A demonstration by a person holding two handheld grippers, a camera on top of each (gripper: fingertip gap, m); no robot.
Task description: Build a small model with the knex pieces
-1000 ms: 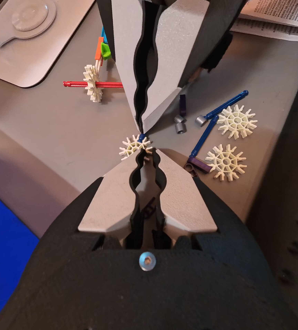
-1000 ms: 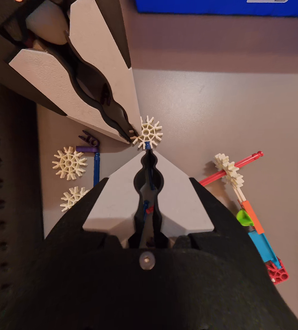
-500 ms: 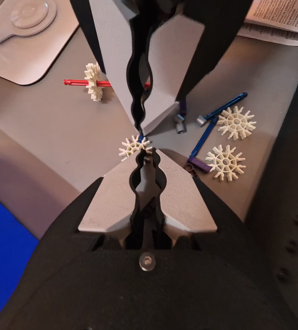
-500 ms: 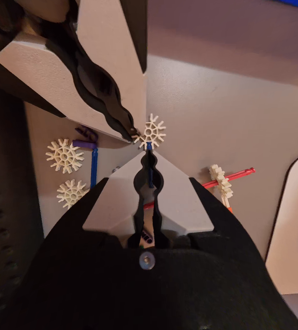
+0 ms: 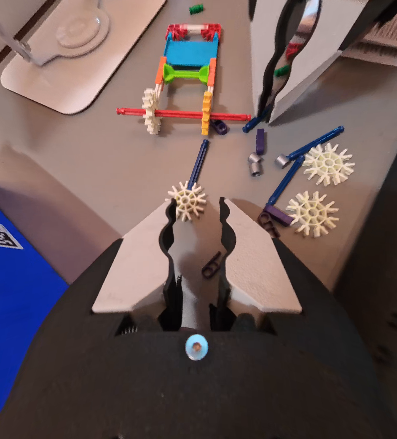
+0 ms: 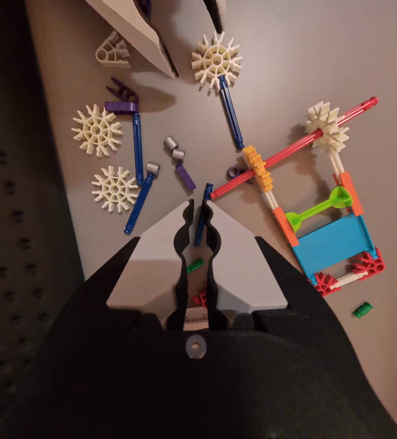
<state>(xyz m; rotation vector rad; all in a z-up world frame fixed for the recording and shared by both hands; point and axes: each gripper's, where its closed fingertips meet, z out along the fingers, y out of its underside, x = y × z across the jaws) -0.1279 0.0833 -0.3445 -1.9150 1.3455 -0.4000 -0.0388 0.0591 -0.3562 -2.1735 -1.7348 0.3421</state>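
Observation:
My left gripper (image 5: 196, 203) is open and holds nothing. A cream snowflake connector (image 5: 186, 204) with a dark blue rod (image 5: 198, 164) plugged into it lies on the grey table, touching my left fingertip. The same connector (image 6: 216, 59) and rod (image 6: 230, 114) show in the right wrist view, with a left gripper finger (image 6: 145, 35) beside them. My right gripper (image 6: 197, 203) has its jaws a narrow gap apart. A second blue rod (image 6: 201, 221) runs through that gap, against the right finger. In the left wrist view the right gripper (image 5: 266, 116) stands far right, the rod end (image 5: 249, 126) poking out.
A half-built frame with a blue panel (image 6: 333, 240), a red axle (image 6: 287, 147), and yellow and cream gears lies nearby. Two loose snowflakes (image 5: 328, 164) (image 5: 311, 213), blue rods, grey sleeves (image 5: 254, 164) and purple clips lie to the right. A stand base (image 5: 74, 59) is at far left and a dark perforated panel (image 5: 382, 261) to the right. About 10 cm separates my left fingertips from my right.
Both grippers let go of the snowflake and rod, which now lie joined on the table. My left gripper opened. My right gripper pulled away to another blue rod beside the red axle.

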